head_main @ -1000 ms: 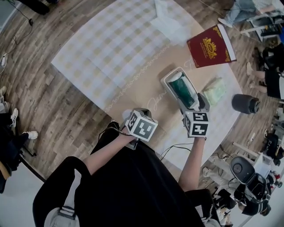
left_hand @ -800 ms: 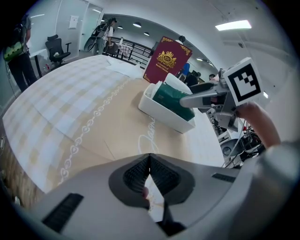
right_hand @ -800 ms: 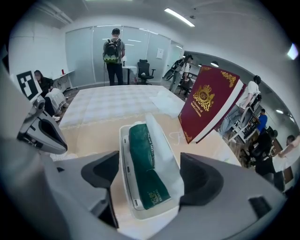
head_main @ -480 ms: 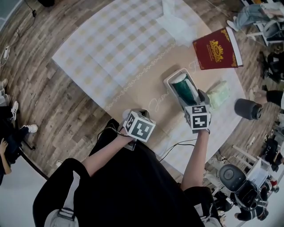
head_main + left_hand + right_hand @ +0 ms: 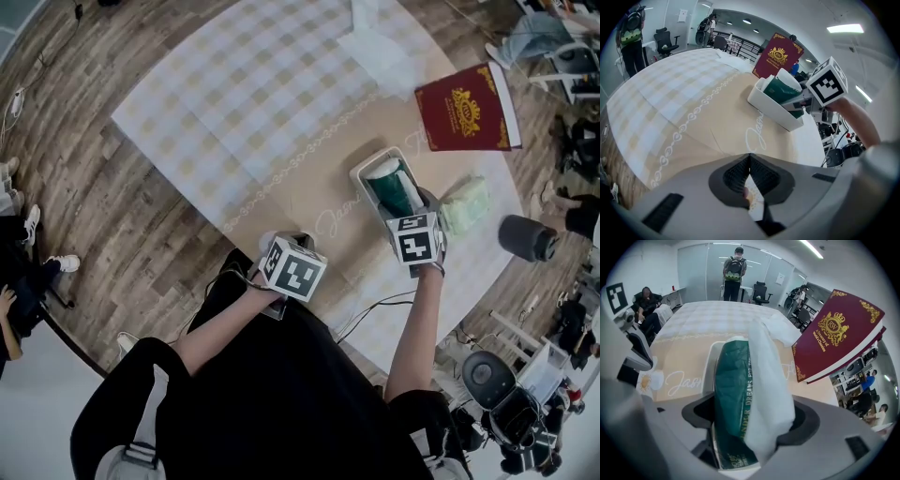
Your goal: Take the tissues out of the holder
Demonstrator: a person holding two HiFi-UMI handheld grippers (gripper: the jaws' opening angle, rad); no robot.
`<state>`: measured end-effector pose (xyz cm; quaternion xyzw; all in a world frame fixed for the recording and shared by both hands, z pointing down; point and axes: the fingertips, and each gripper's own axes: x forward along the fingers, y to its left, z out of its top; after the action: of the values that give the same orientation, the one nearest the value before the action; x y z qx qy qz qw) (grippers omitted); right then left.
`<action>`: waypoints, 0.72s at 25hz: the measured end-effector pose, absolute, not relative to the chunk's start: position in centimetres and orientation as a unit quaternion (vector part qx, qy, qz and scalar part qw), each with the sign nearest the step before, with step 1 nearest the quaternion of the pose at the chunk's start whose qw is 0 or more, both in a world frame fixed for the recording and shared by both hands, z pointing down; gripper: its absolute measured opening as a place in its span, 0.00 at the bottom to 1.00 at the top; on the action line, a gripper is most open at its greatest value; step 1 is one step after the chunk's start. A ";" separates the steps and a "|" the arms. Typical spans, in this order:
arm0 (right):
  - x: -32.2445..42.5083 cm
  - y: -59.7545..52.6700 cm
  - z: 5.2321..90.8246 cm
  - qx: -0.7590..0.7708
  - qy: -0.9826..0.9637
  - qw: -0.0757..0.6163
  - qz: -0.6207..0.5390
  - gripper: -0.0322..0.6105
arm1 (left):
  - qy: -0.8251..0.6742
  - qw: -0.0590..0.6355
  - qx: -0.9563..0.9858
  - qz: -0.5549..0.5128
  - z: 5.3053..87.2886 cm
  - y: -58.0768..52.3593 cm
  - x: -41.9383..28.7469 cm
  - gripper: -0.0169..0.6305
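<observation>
- Right gripper [image 5: 405,214] at the holder's near end; fingers clenched on the tissue pack [image 5: 733,394], one on each side of it.
- Pack [image 5: 392,190] is dark green, with a white sheet [image 5: 766,394] sticking out of its top. It lies lengthwise in the holder [image 5: 367,167], not out yet.
- From the left gripper view the pack [image 5: 780,91] sticks up above the holder [image 5: 771,110] rim, with the right gripper [image 5: 800,100] on the end towards the person.
- Left gripper [image 5: 281,242] is near-left of the holder, well apart from it, at the desk [image 5: 234,94] edge by the person's lap.
- Left fingers [image 5: 736,173] are pressed together, nothing between them.
- Holder is white and oblong, sitting on the tan lettered part of the desk cloth.
- Red book [image 5: 467,106] with a gold crest is just beyond the holder, to its right.
- Pale green packet [image 5: 466,203] lies just right of the holder.
- Dark cylinder [image 5: 527,237] is farther right of the holder, past the packet.
- White cloth [image 5: 375,47] lies well beyond the holder on the checked part.
</observation>
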<state>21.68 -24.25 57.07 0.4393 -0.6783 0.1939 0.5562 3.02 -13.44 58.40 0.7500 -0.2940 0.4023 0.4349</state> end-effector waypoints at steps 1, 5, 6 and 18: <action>21.8 -24.3 57.2 0.437 -0.676 0.561 0.195 0.66 | -0.293 0.437 0.749 0.402 58.4 -13.4 3.0 0.04; 21.7 -24.1 57.6 0.426 -0.671 0.573 0.199 0.63 | -0.297 0.439 0.745 0.404 58.8 -13.1 2.8 0.04; 21.6 -24.1 57.6 0.424 -0.671 0.574 0.200 0.63 | -0.300 0.438 0.744 0.405 58.9 -13.1 2.7 0.04; 20.5 -24.4 57.2 0.418 -0.681 0.570 0.190 0.54 | -0.295 0.428 0.748 0.412 58.7 -14.0 1.9 0.04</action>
<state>20.50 -24.43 57.23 0.4179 -0.6814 0.1898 0.5702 1.90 -13.98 58.75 0.7479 -0.2954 0.4124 0.4283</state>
